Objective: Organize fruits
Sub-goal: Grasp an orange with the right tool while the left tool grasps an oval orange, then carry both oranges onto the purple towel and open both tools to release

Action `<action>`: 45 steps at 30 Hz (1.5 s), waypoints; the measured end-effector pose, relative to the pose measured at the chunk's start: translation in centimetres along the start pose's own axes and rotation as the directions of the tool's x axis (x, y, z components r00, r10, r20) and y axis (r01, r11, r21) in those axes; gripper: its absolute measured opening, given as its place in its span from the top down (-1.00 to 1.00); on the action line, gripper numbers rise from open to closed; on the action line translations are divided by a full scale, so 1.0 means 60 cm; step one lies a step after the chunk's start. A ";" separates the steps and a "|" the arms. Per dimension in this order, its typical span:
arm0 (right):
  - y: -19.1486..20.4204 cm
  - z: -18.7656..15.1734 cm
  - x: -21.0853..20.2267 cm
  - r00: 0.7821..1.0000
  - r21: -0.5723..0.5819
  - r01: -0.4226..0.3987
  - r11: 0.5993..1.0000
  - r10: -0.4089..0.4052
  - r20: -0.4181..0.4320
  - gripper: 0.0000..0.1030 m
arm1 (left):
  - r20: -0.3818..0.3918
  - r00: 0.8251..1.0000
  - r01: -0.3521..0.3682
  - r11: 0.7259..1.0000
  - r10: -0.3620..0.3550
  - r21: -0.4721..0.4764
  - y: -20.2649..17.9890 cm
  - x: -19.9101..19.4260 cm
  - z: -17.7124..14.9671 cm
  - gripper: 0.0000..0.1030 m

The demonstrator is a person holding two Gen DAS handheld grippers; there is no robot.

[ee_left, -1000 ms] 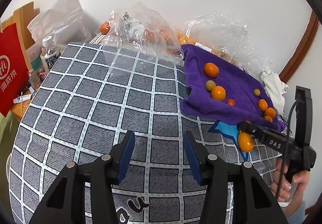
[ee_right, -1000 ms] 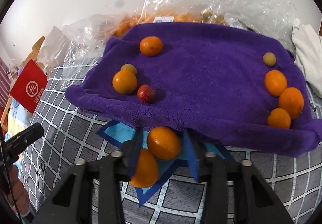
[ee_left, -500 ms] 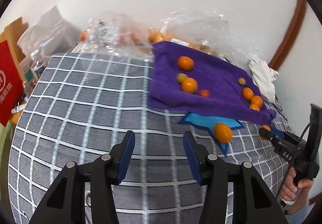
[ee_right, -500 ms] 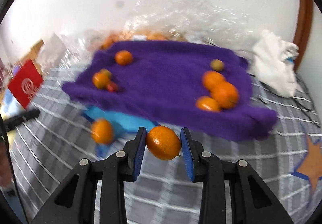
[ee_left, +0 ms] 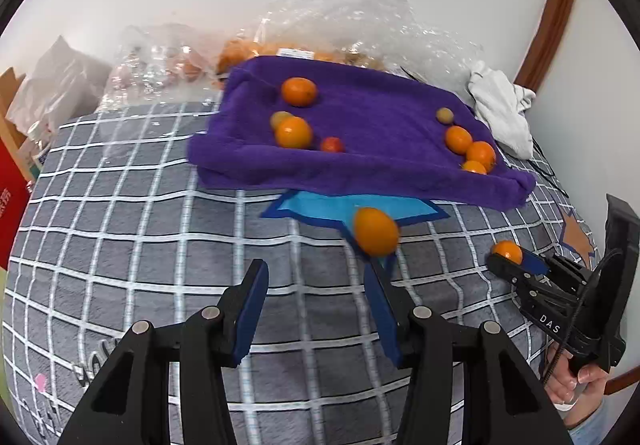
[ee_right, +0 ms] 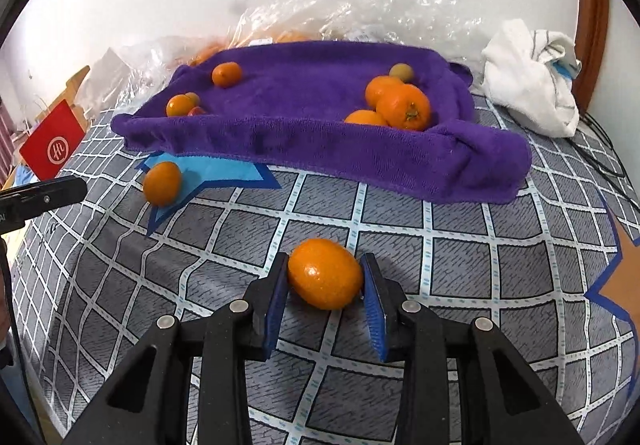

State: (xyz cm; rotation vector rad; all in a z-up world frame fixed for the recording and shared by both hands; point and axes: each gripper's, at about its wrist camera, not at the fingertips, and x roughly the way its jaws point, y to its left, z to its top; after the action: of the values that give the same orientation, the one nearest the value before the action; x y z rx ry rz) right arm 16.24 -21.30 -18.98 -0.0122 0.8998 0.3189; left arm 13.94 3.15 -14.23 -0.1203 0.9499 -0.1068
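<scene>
My right gripper (ee_right: 325, 279) is shut on an orange (ee_right: 325, 273) and holds it low over the grey checked bedspread (ee_right: 460, 257), in front of the purple towel (ee_right: 320, 141). It shows too in the left wrist view (ee_left: 506, 259). My left gripper (ee_left: 316, 281) is open and empty; a loose orange (ee_left: 375, 231) lies just beyond its right finger on a blue star patch. The towel (ee_left: 368, 133) bears two groups of fruit: oranges, a small red fruit (ee_left: 332, 144) and a greenish one on the left, several oranges (ee_right: 402, 105) on the right.
Crumpled clear plastic bags (ee_left: 360, 17) with more oranges lie behind the towel against the wall. A white cloth (ee_right: 528, 77) lies at the right. A red box (ee_right: 54, 147) and clutter stand off the bed's left edge.
My right gripper carried its orange away from the towel's front edge to the right and lowered it toward the bedspread. My left gripper swung right, toward the loose orange.
</scene>
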 end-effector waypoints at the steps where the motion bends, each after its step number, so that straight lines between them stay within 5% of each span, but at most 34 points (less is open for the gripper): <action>1: -0.005 0.000 -0.006 1.000 0.018 0.004 1.000 -0.005 0.020 0.32 | -0.004 1.000 0.000 1.000 0.000 0.003 -0.008 0.005 0.002 0.08; 8: -0.040 -0.007 -0.019 0.999 0.074 0.008 0.997 -0.011 0.046 0.32 | -0.006 0.999 0.032 0.999 -0.032 -0.022 -0.055 0.040 0.016 0.08; 18: -0.036 -0.006 -0.015 0.998 0.068 -0.038 0.997 0.035 0.045 0.32 | -0.044 0.998 -0.047 0.996 0.044 -0.080 -0.088 0.106 0.027 0.09; 21: -0.038 -0.006 -0.012 0.998 0.069 -0.055 0.996 0.053 0.030 0.32 | -0.029 0.997 -0.073 0.991 0.070 -0.112 -0.085 0.113 0.024 0.39; 45: -0.035 -0.008 -0.013 1.000 0.064 -0.009 0.998 0.008 0.025 0.32 | -0.006 1.000 0.005 0.990 -0.006 -0.140 -0.024 0.039 -0.009 0.40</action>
State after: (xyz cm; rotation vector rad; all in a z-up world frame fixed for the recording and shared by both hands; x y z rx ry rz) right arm 16.00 -23.55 -18.96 0.0543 0.8856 0.2977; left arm 14.80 1.39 -16.21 -0.2523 0.9636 -0.0457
